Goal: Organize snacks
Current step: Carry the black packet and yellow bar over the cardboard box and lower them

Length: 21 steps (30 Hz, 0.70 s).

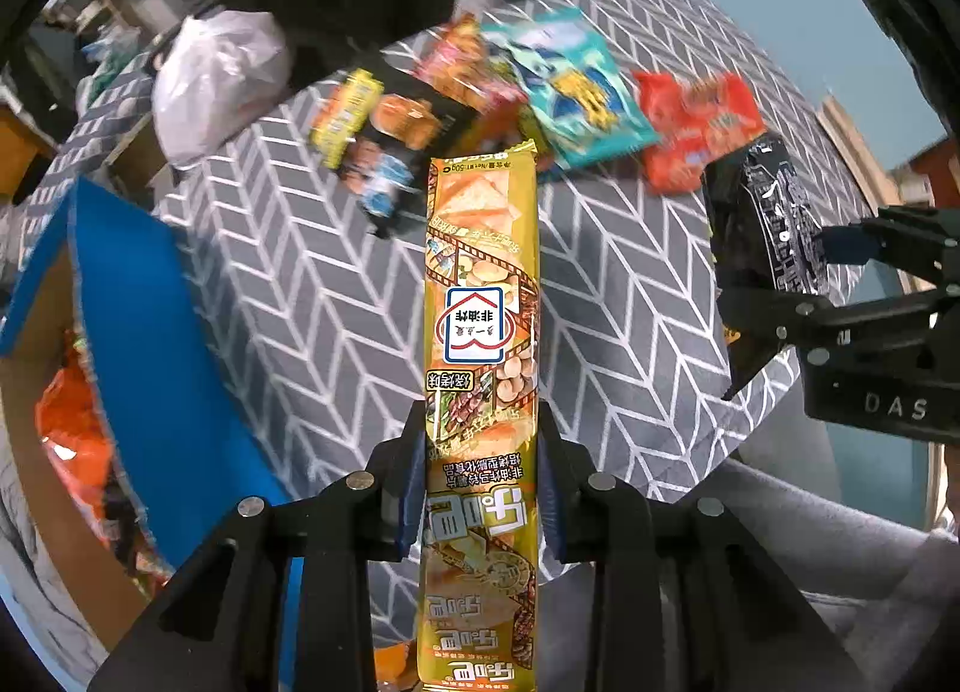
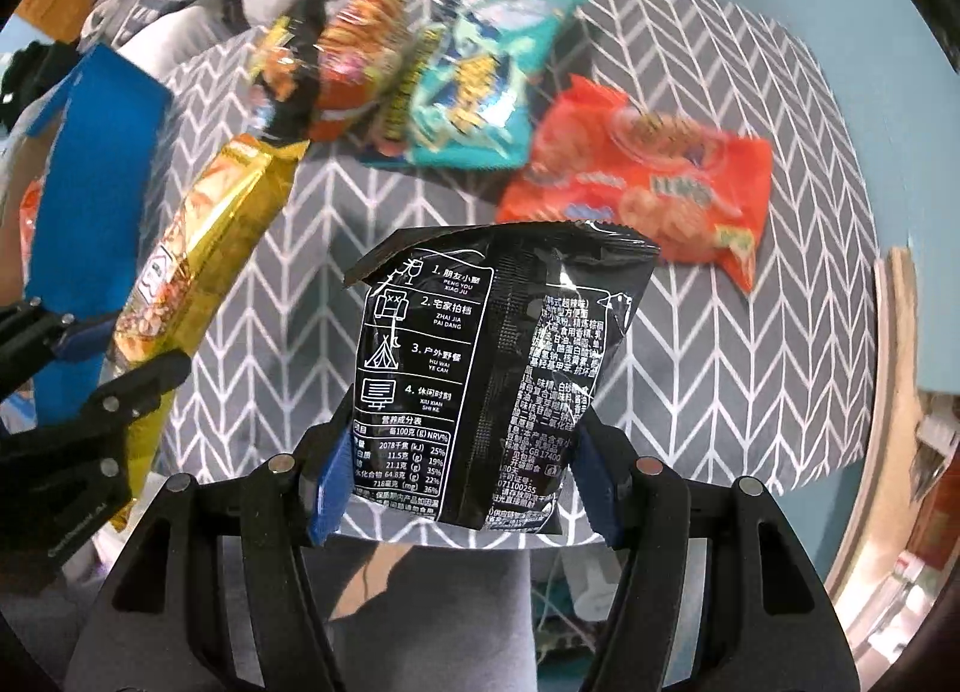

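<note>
My left gripper (image 1: 480,452) is shut on a long yellow snack packet (image 1: 480,302) and holds it above the table's near edge; packet and gripper also show in the right wrist view (image 2: 198,248). My right gripper (image 2: 462,452) is shut on a black snack bag (image 2: 498,368), held above the grey chevron tablecloth (image 2: 750,362); the bag also shows in the left wrist view (image 1: 768,230). More snacks lie at the table's far side: a red bag (image 2: 648,194), a teal bag (image 2: 480,86), an orange-red bag (image 2: 360,50) and a black-and-yellow bag (image 1: 384,152).
A cardboard box with blue flaps (image 1: 144,344) stands left of the table, with orange packets (image 1: 72,428) inside. A white plastic bag (image 1: 216,74) sits at the far left of the table. A grey-clad leg (image 2: 420,602) is below the near table edge.
</note>
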Each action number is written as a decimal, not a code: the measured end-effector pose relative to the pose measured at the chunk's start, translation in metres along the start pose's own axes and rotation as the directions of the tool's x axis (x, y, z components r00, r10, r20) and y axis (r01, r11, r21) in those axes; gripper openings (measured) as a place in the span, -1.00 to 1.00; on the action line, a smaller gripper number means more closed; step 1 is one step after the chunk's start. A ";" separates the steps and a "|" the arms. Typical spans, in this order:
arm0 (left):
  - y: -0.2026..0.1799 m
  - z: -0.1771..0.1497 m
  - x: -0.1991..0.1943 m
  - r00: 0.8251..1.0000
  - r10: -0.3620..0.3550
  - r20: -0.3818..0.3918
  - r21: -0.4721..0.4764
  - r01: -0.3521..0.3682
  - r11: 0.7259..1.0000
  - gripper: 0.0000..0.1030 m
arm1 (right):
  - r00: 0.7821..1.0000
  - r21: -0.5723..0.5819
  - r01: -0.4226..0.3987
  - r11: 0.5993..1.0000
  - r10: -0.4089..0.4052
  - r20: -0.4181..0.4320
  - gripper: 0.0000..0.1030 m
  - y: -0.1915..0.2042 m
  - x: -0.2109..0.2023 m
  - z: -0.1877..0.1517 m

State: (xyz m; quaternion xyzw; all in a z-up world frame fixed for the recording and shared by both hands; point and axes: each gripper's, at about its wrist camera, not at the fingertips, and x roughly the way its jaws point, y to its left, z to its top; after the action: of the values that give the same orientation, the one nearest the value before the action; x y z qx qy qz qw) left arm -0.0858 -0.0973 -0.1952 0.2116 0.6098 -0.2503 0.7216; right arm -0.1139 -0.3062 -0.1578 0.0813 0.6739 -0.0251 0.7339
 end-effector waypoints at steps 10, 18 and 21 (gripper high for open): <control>0.020 0.028 -0.025 0.999 0.015 0.040 -0.104 -0.011 0.994 -0.38 | 0.999 -0.079 0.002 0.997 0.003 0.054 0.23 0.021 -0.032 0.026; 0.041 0.029 -0.046 0.998 0.013 0.065 -0.170 -0.002 0.985 -0.38 | 0.997 -0.140 -0.010 0.990 0.021 0.080 0.23 0.044 -0.051 0.045; 0.048 0.029 -0.055 0.997 0.017 0.078 -0.196 -0.001 0.981 -0.38 | 0.996 -0.160 -0.016 0.987 0.031 0.088 0.23 0.054 -0.057 0.049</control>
State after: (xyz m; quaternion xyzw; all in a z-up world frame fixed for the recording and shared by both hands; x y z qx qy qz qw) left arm -0.0403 -0.0717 -0.1364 0.1324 0.6012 -0.1941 0.7637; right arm -0.0632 -0.2648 -0.0923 0.0293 0.6389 0.0336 0.7680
